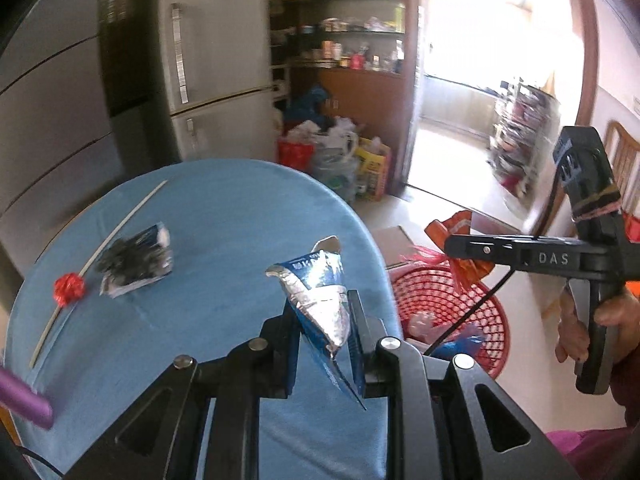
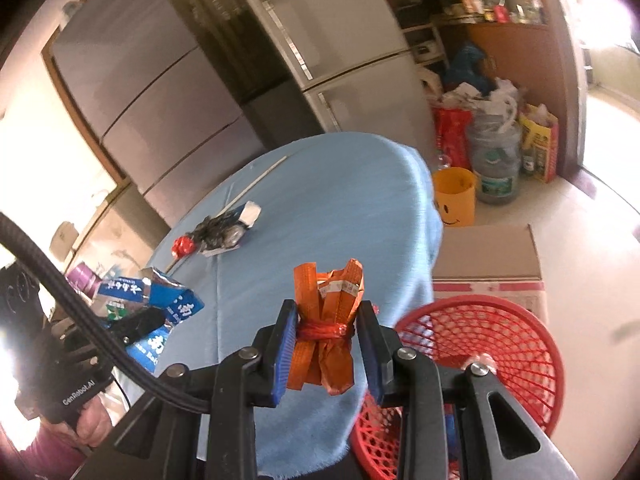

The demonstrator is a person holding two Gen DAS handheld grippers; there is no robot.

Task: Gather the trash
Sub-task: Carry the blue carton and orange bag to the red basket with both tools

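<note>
Left wrist view: red foil ball [image 1: 69, 290] on a white stick [image 1: 96, 254], beside a crumpled dark wrapper [image 1: 136, 260] on the blue surface [image 1: 224, 240].
Left gripper [image 1: 326, 320]: jaws pinching a blue-and-silver wrapper [image 1: 320, 300] above the surface.
Red basket [image 1: 440, 312]: just beside the surface edge.
Right gripper [image 2: 326, 344]: jaws pinching an orange wrapper bundle [image 2: 326, 340] tied with red string, near the basket.

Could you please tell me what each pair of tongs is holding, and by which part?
The left tongs pinch the blue foil wrapper near its lower end. The right tongs grip the orange wrapper bundle at its red-tied waist.
</note>
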